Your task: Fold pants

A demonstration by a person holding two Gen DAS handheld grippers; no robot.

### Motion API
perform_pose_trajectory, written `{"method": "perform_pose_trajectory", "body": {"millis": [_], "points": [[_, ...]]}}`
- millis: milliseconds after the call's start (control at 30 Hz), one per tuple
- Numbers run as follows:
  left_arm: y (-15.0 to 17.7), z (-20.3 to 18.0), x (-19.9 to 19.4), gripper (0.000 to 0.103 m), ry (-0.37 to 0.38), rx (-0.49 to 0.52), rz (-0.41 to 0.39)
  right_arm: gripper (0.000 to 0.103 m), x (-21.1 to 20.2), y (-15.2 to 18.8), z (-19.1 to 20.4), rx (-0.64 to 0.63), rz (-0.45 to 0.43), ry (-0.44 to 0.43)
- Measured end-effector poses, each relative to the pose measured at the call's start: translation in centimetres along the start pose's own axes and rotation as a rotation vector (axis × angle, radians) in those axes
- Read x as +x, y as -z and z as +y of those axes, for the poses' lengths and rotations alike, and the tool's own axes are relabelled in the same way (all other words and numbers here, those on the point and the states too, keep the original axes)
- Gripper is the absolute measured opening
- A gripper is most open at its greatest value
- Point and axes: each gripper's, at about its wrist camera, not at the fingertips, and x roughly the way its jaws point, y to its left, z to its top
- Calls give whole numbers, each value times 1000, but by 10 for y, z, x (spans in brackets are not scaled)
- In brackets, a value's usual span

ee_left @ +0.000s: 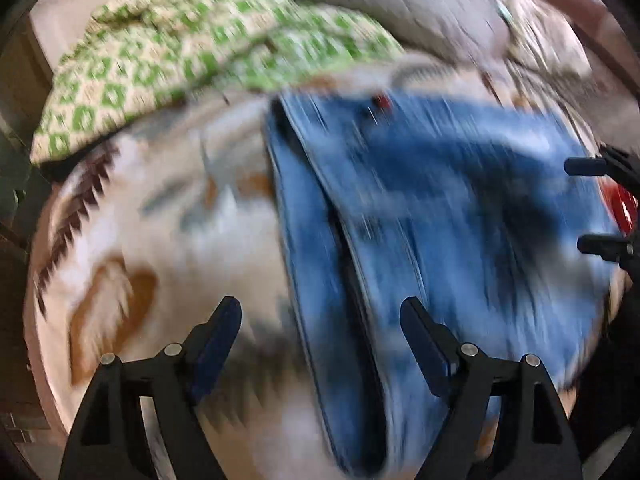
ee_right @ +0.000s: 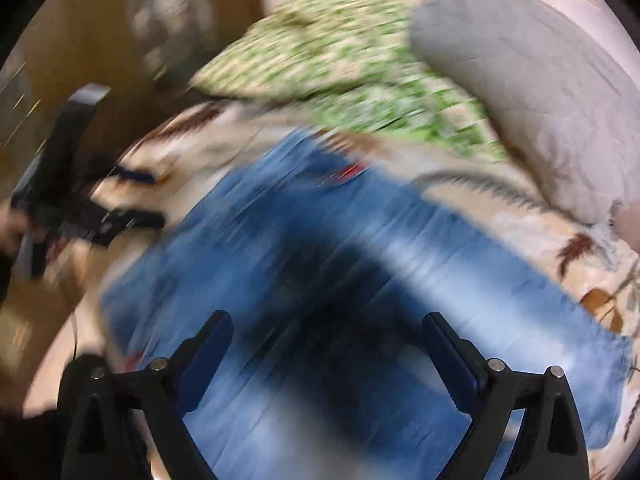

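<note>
In the left wrist view, the left gripper [ee_left: 320, 312] stands with its jaws wide apart and nothing between them. It hangs above the left edge of the blue pants [ee_left: 420, 200], which lie on a patterned bedspread [ee_left: 140, 240]. The pants seem to be doubled already, with 1 long fold line running down the left side, but the picture is strongly blurred, so I cannot be sure how many layers there are. Behind them lie a green patterned cloth [ee_left: 160, 48] and a grey pillow [ee_left: 400, 4]. At the right border the right gripper [ee_left: 588, 208] shows its 2 fingers spread and empty.

In the right wrist view, the right gripper [ee_right: 328, 332] is also open — its fingers frame bare denim and hold none of it. The pants [ee_right: 360, 240] fill the middle of the bedspread [ee_right: 580, 240], and the left gripper [ee_right: 136, 196] is at the left side, just beside the cloth edge.

The risk from here is in the next pinch. If a gripper catches only the top layer, the lower one will stay behind and the fold will come crooked — also the soft bedspread may be pinched together with the denim.
</note>
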Motion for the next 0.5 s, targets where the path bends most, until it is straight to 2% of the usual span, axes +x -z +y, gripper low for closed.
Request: {"method": "perform_pose_trajectory", "body": {"millis": [67,133,200,300,367,400,433,467,500], "points": [[27,-6,3,82,74,3,49,97,1,19,28,-63,33,-40],[43,-11,8,82,99,4,84,97,8,39,68,-141,65,-107],[56,-14,19,82,106,-3,129,97,19,50,103,-213,81,-144],[61,-17,25,79,68,-11,96,94,45,55,132,-255,92,-130],[62,-21,22,60,50,8,89,78,62,53,138,-238,119,-73],[63,-23,17,44,61,10,84,72,67,50,138,-207,110,-31],[63,-25,10,29,84,11,78,59,65,48,138,-190,98,-37],[64,-27,5,25,100,9,72,54,62,47,139,-180,90,-36],[63,-27,-2,23,99,10,59,40,58,44,140,-175,83,-41]]}}
